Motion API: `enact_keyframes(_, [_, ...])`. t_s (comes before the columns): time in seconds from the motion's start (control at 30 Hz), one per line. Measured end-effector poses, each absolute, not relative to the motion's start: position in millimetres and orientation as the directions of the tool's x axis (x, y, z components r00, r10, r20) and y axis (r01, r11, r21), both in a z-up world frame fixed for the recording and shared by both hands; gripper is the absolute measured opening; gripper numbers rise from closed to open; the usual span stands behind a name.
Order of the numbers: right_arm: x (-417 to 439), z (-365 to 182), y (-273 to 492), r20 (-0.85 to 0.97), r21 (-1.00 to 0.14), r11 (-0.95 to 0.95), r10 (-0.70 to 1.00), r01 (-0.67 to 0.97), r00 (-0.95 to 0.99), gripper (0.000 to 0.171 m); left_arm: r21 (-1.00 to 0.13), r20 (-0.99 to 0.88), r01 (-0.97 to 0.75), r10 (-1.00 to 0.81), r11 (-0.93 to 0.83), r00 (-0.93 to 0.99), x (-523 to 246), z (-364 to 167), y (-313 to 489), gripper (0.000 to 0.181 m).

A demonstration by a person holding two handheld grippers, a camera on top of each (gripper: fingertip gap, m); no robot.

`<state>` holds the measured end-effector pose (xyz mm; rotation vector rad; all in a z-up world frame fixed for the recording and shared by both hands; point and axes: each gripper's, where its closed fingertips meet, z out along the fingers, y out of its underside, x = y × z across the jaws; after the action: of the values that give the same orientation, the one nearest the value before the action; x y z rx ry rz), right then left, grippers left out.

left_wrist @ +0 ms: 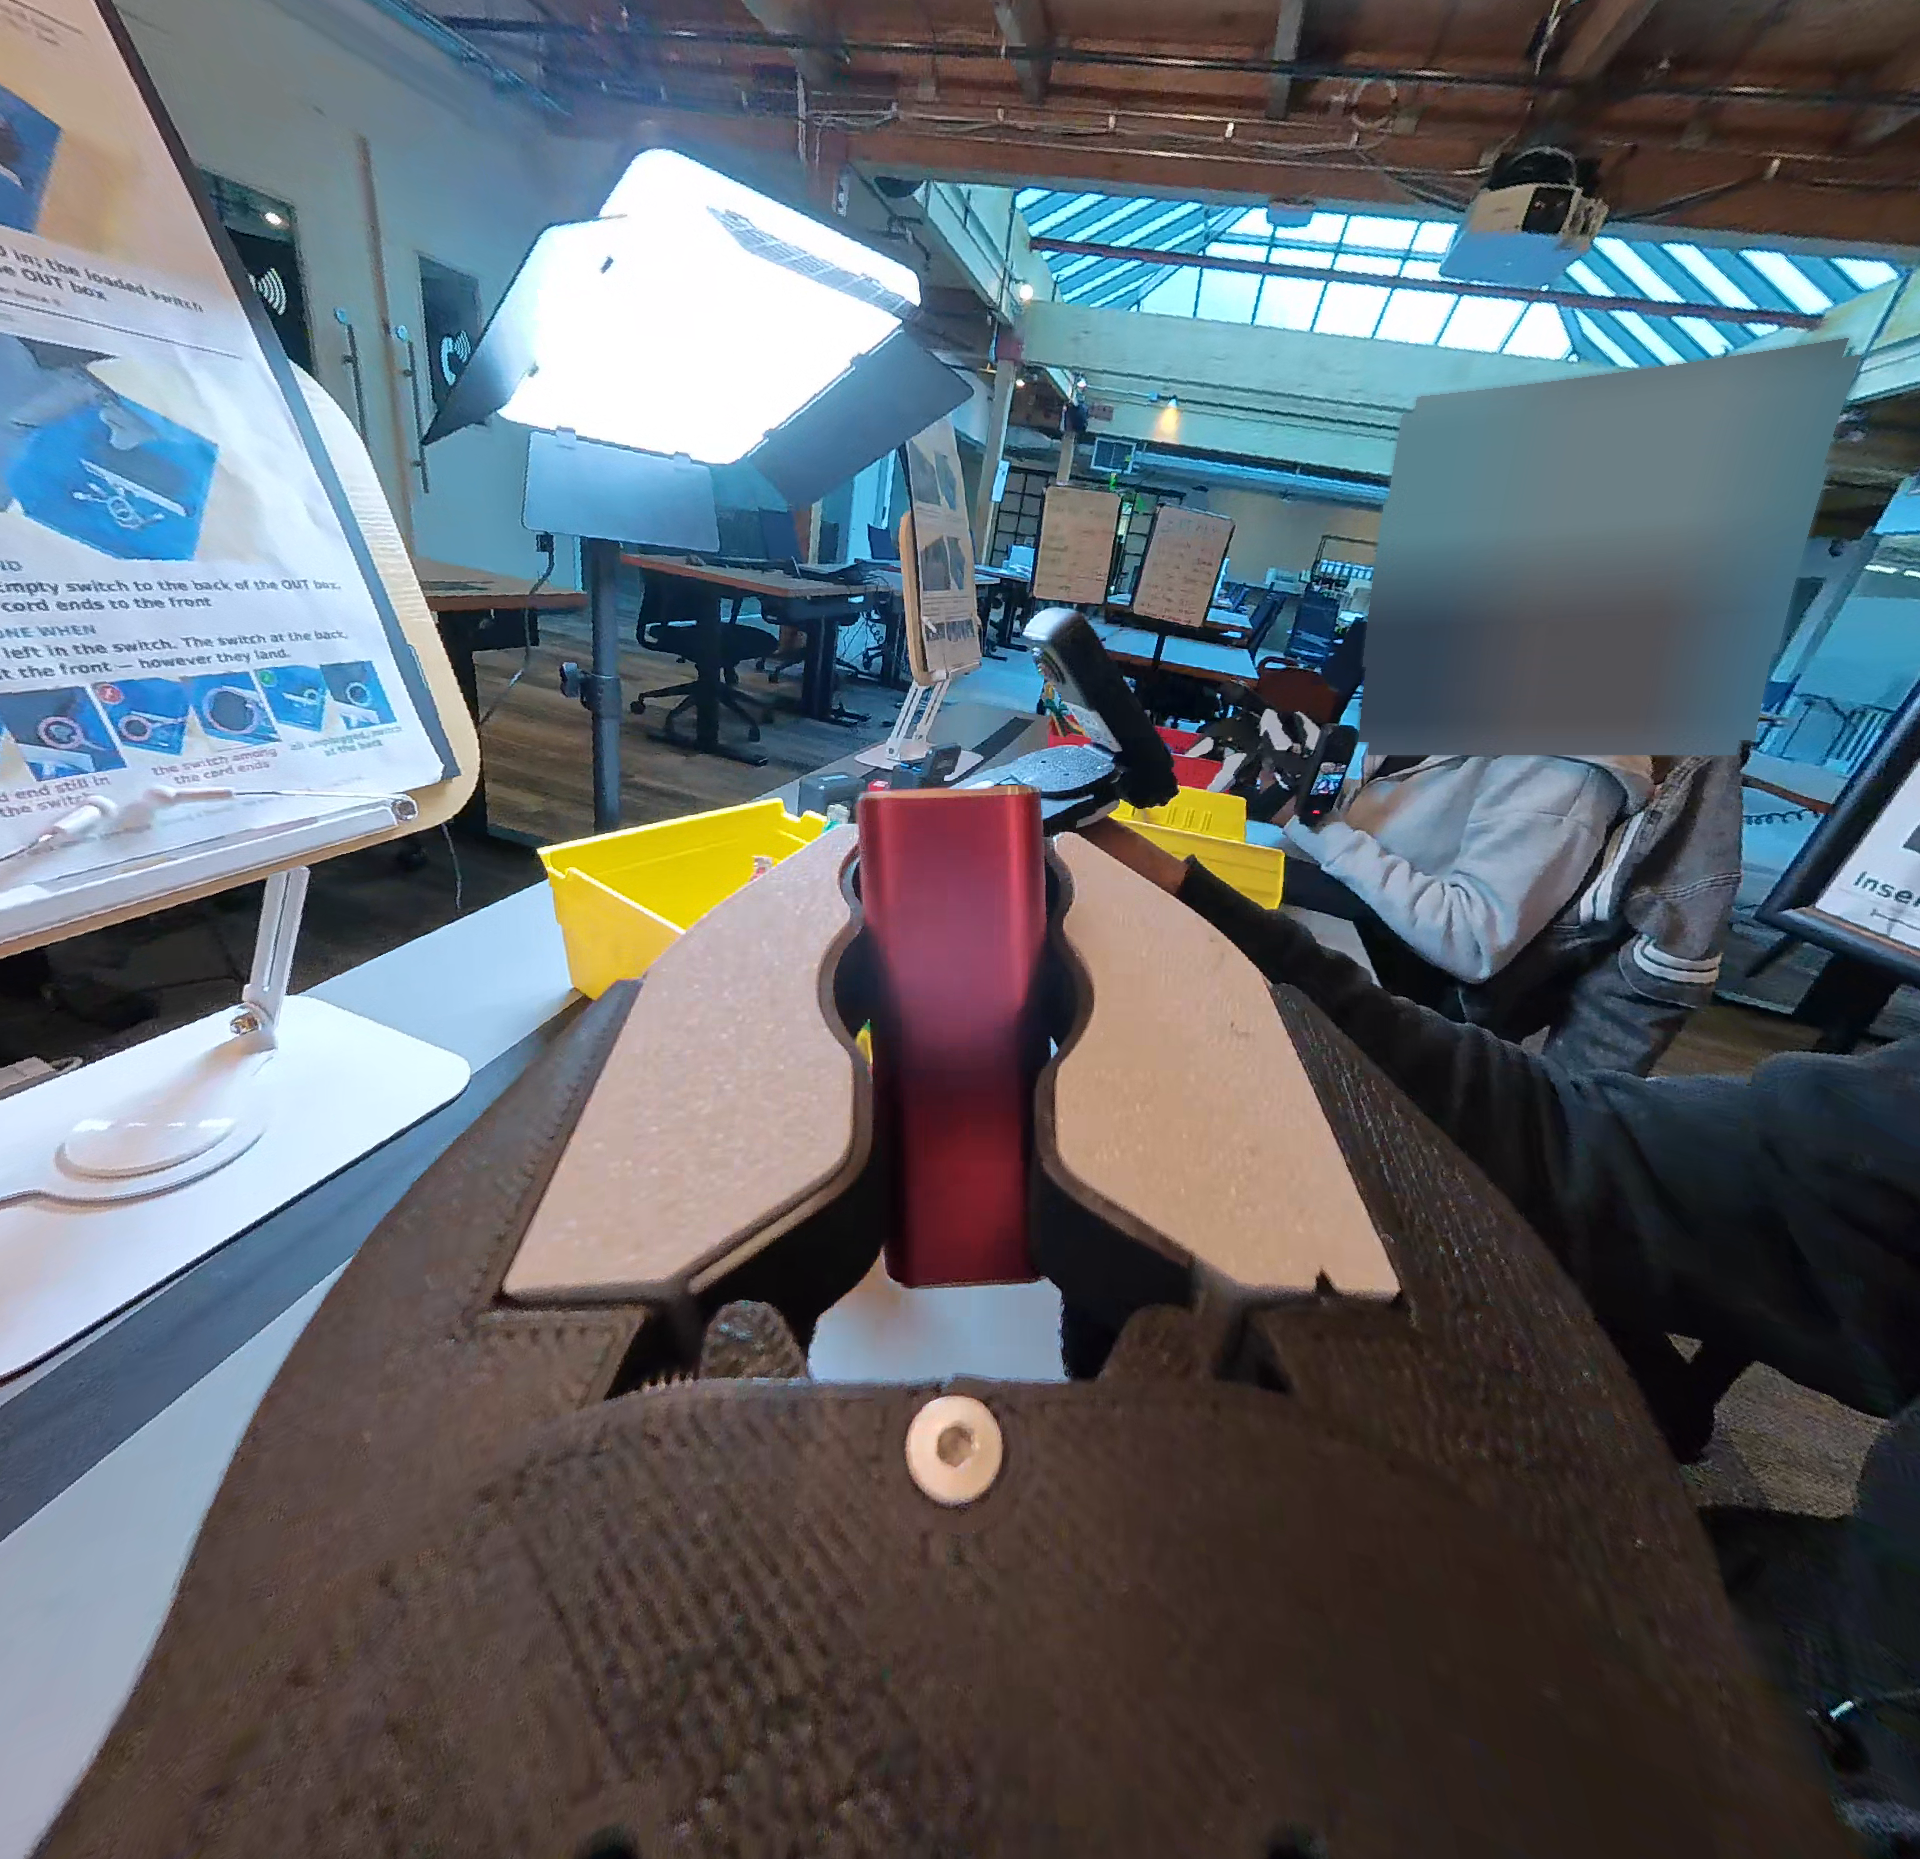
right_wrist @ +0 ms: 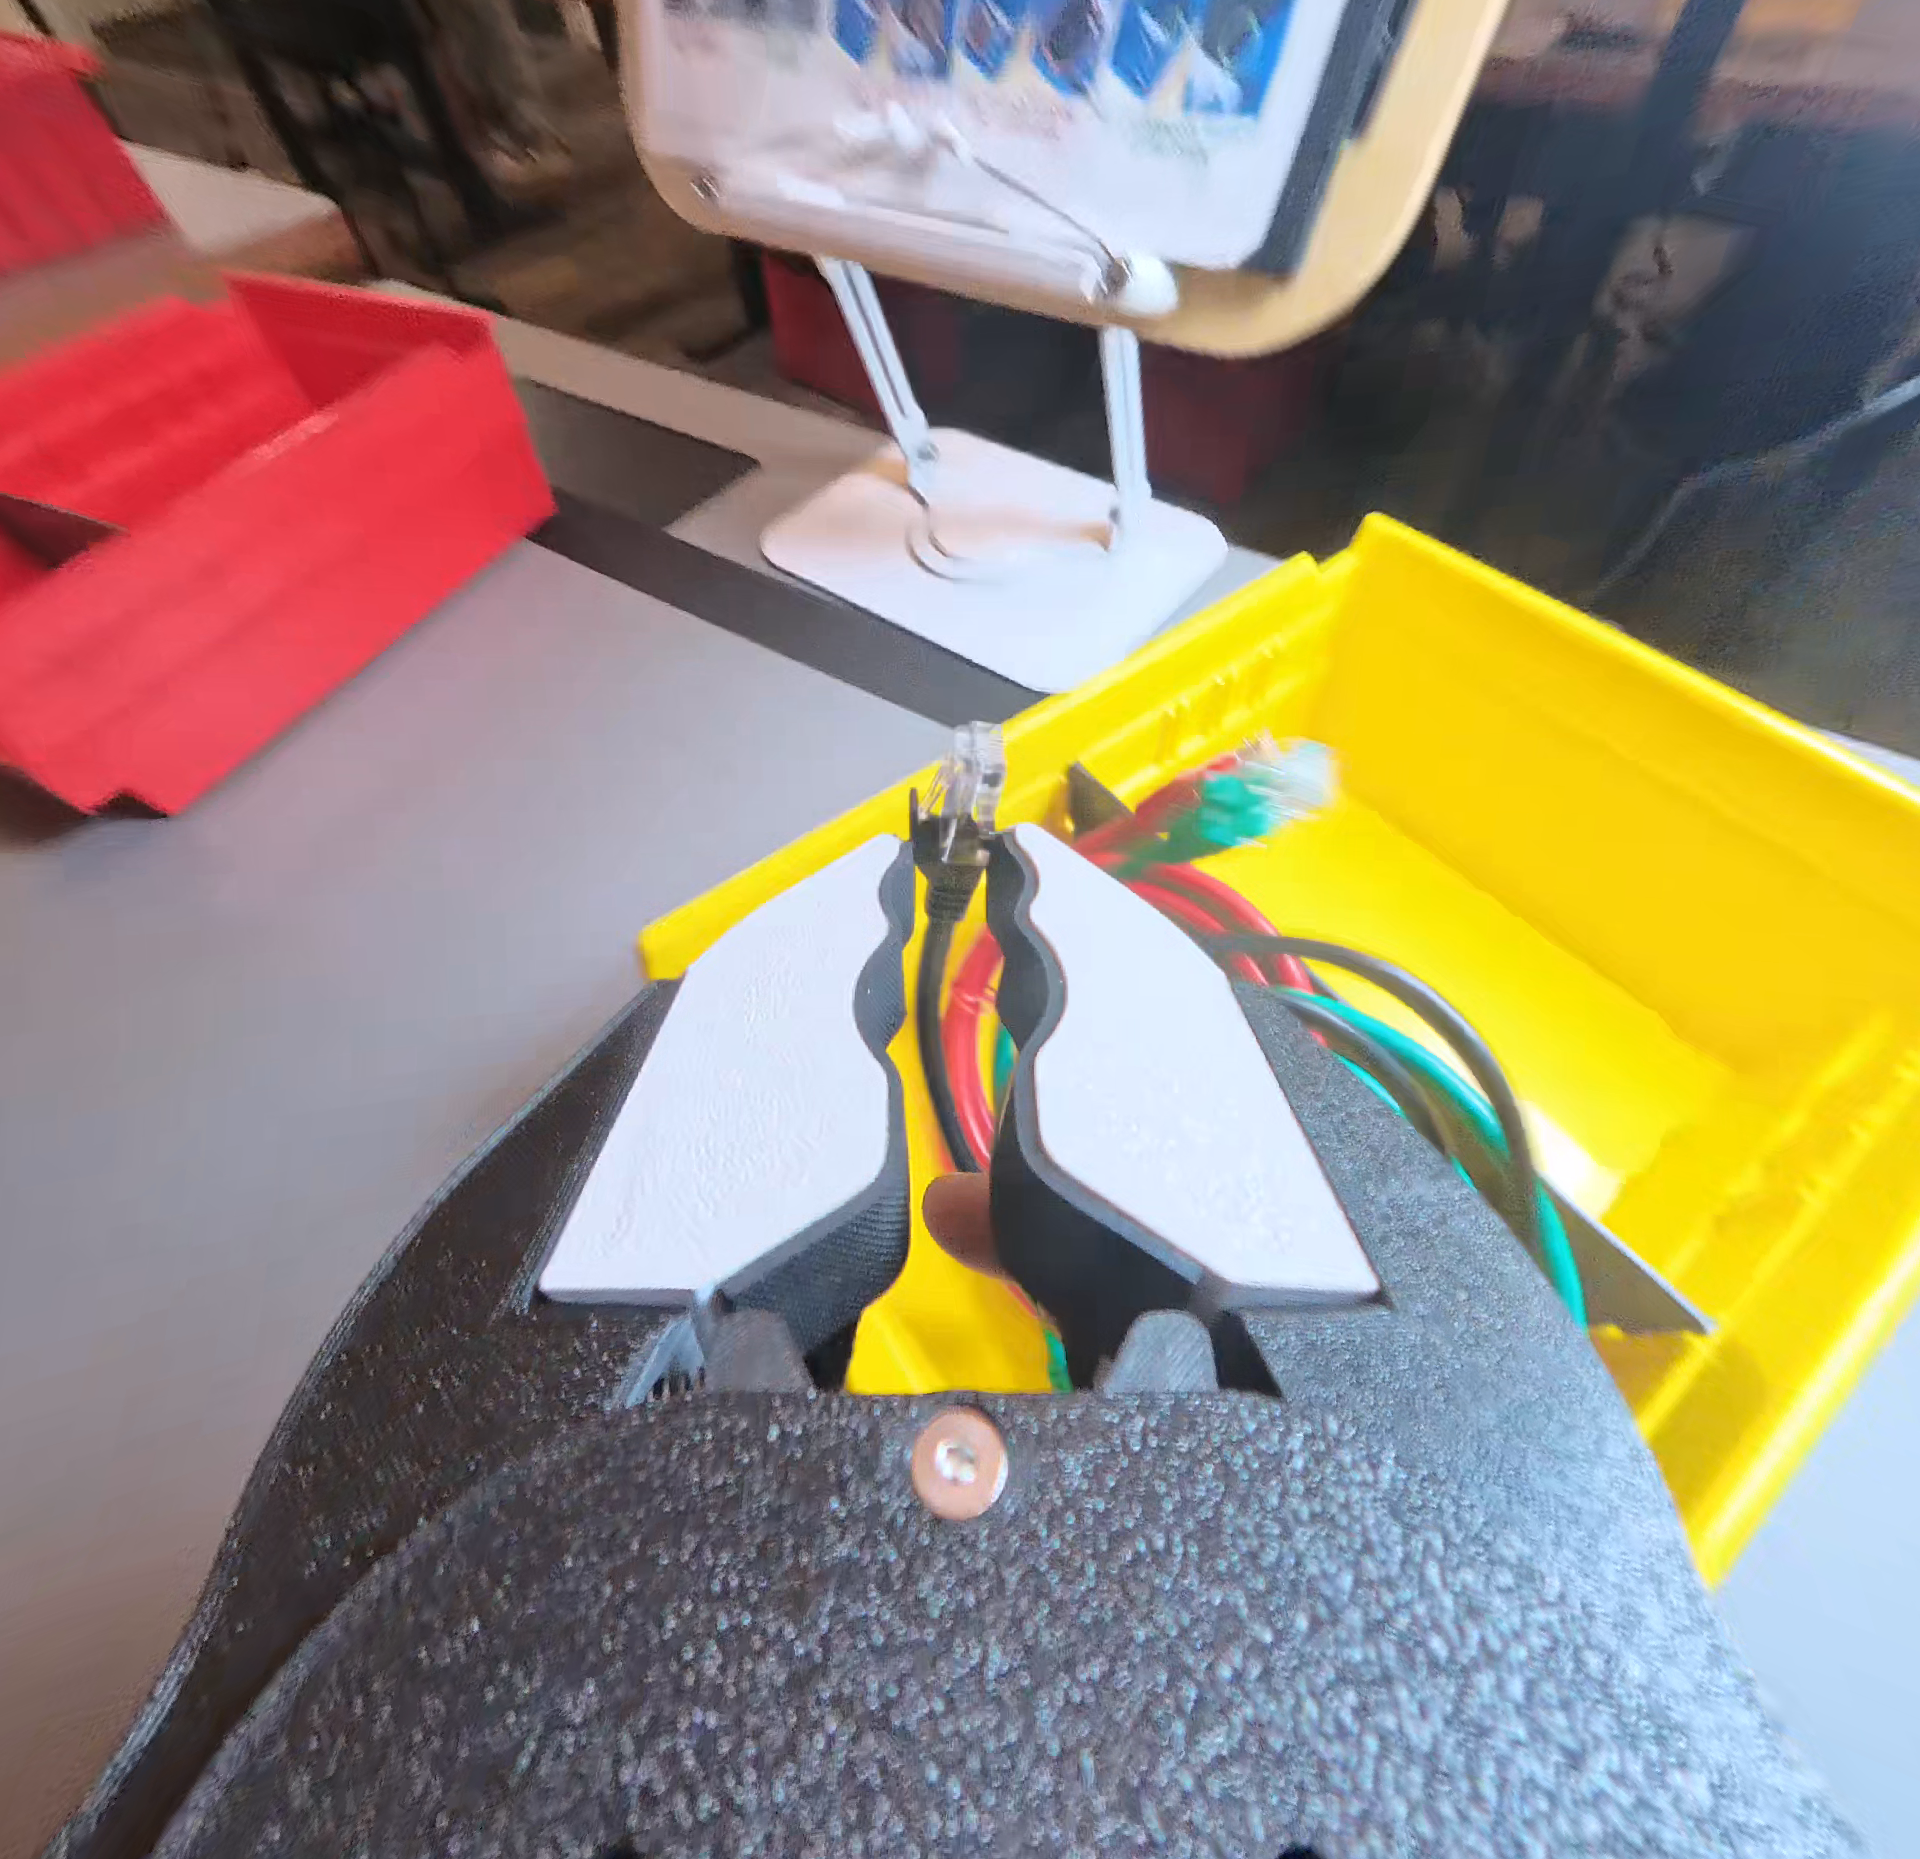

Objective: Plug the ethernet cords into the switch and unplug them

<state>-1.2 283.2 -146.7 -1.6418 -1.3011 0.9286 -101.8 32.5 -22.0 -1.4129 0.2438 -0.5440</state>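
Right wrist view: right gripper pinches the black cord plug at twelve o'clock; left gripper clamps the red switch. Align squarely before pushing.

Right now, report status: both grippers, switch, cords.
Left gripper shut on red switch. Right gripper shut on black cord, plug clear. Red and green cords in yellow bin.

We see a grey table. A red bin sits at ten o'clock, a yellow bin at three. A white stand sits at twelve.
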Motion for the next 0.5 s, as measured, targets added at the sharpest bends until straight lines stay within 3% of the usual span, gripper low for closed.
enact_keyframes(0.37, [-11.1,-180.6,291.2,0.023,-0.860,-0.120,0.962,0.497,0.272,0.015,-0.982,0.142,0.187,-0.503,0.040,0.853,-95.5,-27.9,35.9,0.029])
enact_keyframes(0.5, [0.7,-180.9,321.4,0.201,-0.834,-0.077,0.880,0.547,0.431,0.042,-0.983,0.140,0.181,-0.505,0.032,0.851,-92.4,-29.9,37.6,0.029])
